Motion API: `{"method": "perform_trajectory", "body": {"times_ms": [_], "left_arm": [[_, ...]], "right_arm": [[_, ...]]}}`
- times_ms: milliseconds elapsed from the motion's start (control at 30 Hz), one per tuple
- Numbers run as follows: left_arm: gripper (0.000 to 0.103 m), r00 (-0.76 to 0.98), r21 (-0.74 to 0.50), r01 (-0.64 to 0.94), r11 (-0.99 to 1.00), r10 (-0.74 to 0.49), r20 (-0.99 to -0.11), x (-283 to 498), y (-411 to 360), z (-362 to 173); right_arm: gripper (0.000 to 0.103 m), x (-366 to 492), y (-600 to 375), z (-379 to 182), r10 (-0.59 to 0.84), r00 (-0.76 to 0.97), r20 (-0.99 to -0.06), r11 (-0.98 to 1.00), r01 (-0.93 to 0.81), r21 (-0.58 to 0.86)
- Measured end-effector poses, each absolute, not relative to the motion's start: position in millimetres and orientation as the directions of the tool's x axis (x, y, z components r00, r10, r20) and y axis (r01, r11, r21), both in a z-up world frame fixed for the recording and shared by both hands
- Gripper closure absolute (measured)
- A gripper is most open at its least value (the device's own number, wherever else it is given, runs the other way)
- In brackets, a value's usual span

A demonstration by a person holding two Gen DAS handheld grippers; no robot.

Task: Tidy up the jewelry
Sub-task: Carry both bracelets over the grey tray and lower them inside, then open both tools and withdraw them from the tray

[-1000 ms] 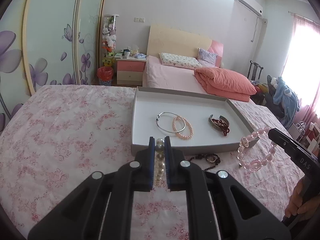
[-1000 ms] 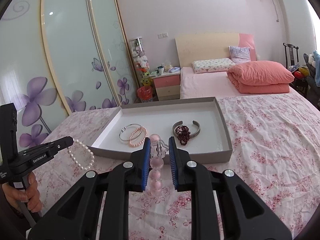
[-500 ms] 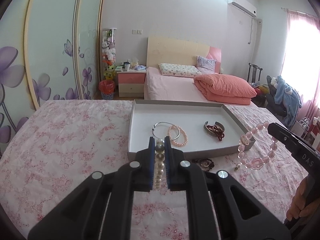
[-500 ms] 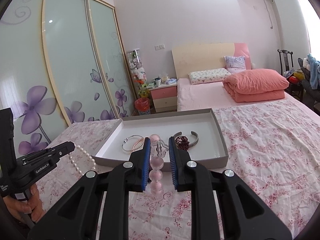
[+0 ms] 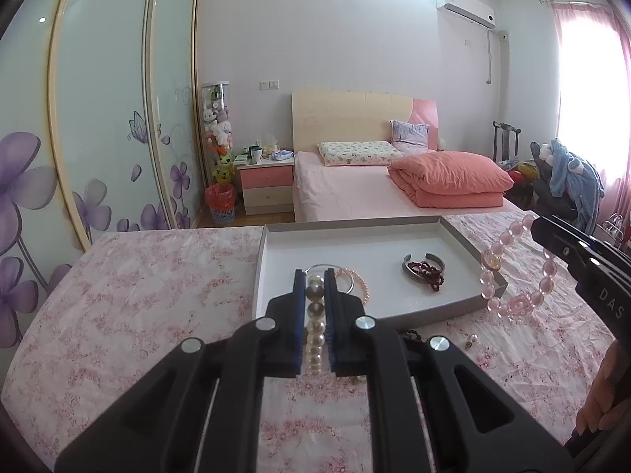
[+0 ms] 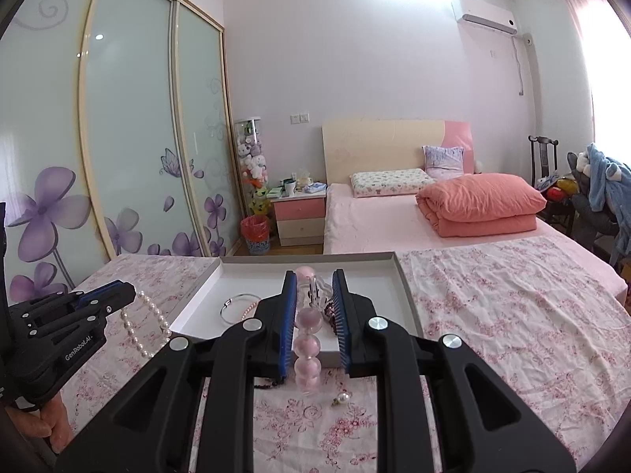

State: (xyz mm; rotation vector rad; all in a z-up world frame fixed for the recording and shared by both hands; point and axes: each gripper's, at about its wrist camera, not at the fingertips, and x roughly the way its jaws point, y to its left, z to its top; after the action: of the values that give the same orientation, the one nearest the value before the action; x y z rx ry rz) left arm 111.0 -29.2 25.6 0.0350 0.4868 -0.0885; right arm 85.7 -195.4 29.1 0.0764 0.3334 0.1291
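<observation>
My left gripper [image 5: 315, 276] is shut on a white pearl bracelet [image 5: 315, 331], held above the floral cloth in front of the grey tray [image 5: 272, 264]. The right wrist view shows the bracelet [image 6: 144, 329] hanging from the left gripper [image 6: 126, 291]. My right gripper [image 6: 313, 280] is shut on a pink bead bracelet [image 6: 307, 347], which hangs from it in the left wrist view [image 5: 512, 276] beside the tray's right rim. In the tray lie a silver bangle [image 6: 236, 307], a pink pearl bracelet [image 5: 359, 282] and a metal cuff with dark red beads [image 5: 424, 268].
A dark bead bracelet [image 5: 410, 333] and a small pearl earring [image 5: 471, 340] lie on the floral cloth [image 5: 138, 295] in front of the tray. A bed with an orange quilt [image 5: 449, 181] stands behind, and a chair with clothes [image 5: 568, 181] at the right.
Both grippers have risen and pulled back a little from the tray, each keeping its bracelet. The tray now sits lower and farther in both views.
</observation>
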Motion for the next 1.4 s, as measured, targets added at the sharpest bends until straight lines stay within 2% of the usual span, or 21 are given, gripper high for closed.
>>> {"method": "perform_trajectory", "body": {"times_ms": [567, 1200, 1300, 1333, 1400], "left_arm": [[0.093, 0.875, 0.0, 0.1, 0.995, -0.088, -0.476, 152, -30, 33], [0.092, 0.837, -0.006, 0.109, 0.994, -0.095, -0.539, 249, -51, -1], [0.088, 0.828, -0.029, 0.116, 0.993, -0.113, -0.549, 260, -52, -5], [0.085, 0.827, -0.038, 0.116, 0.993, -0.118, -0.55, 262, -52, -5], [0.08, 0.83, -0.056, 0.107, 0.993, -0.12, -0.545, 265, -48, -4]], "right_arm": [[0.084, 120, -201, 44, 0.136, 0.943, -0.304, 0.988, -0.107, 0.111], [0.083, 221, -196, 2, 0.192, 0.867, -0.459, 0.976, -0.12, 0.18], [0.075, 224, -200, 0, 0.201, 0.854, -0.48, 0.972, -0.111, 0.209], [0.064, 222, -202, 1, 0.2, 0.857, -0.476, 0.971, -0.109, 0.212], [0.061, 216, -206, 4, 0.18, 0.872, -0.454, 0.975, -0.098, 0.198]]}}
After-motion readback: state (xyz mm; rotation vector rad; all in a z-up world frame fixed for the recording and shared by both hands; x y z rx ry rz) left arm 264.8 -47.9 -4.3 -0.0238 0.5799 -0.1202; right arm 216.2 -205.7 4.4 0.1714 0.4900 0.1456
